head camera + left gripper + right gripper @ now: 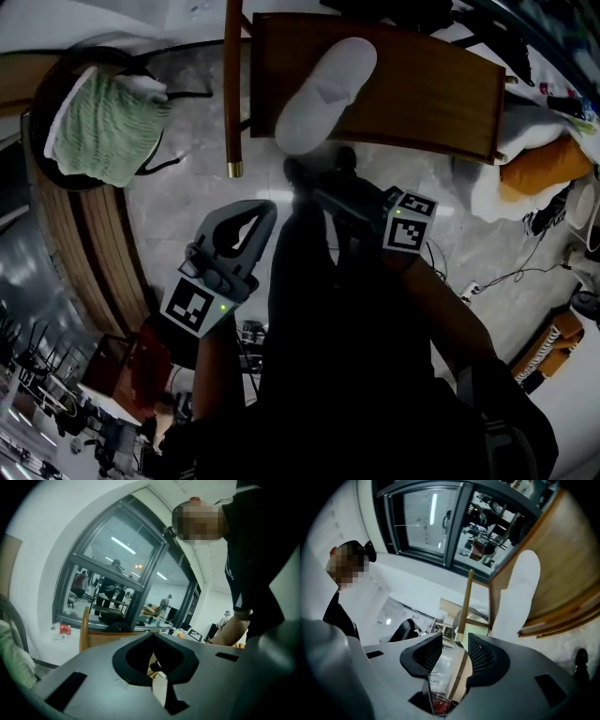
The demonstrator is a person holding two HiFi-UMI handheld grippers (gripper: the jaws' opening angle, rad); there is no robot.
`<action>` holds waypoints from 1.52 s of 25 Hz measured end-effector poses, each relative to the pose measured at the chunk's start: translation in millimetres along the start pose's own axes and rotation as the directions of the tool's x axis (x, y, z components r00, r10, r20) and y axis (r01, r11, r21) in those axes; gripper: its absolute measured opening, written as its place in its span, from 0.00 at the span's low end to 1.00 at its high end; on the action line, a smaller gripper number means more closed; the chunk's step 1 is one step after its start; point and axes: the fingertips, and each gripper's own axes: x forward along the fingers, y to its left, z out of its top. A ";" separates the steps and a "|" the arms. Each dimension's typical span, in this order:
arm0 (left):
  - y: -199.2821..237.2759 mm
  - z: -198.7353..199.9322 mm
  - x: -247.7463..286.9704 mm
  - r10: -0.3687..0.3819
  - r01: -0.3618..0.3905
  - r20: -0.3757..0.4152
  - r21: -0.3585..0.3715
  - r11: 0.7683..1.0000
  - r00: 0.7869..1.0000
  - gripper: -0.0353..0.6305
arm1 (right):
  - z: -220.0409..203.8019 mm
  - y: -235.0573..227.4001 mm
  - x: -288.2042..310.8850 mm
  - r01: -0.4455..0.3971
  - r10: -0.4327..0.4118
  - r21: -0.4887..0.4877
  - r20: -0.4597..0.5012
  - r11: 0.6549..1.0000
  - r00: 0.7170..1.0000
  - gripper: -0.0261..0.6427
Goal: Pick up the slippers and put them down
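Jaws: right gripper parted, empty, nearer white fabric slipper, lengthwise ahead-right; left gripper clenched, empty.

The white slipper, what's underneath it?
The slipper lies on a brown wooden chair seat, with one end hanging over the seat's edge. The wood directly beneath it is covered, so whether anything else sits under it cannot be seen.

A wooden chair stands on the marble floor, a green knitted cloth to its left.
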 end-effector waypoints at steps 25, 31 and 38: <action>-21.3 -116.1 61.4 -0.120 0.100 -0.099 -0.188 0.977 0.988 0.07 | -14.3 -126.8 85.7 -0.108 0.100 0.425 0.042 0.899 0.994 0.37; -17.1 -121.1 58.2 -0.115 0.094 -0.103 -0.186 0.978 0.988 0.07 | -21.9 -127.3 96.4 -0.100 0.114 0.413 -0.010 0.905 0.993 0.37; -15.5 -127.4 52.5 -0.111 0.089 -0.106 -0.192 0.977 0.988 0.07 | -21.2 -123.0 106.1 -0.127 0.134 0.422 0.013 0.898 0.991 0.37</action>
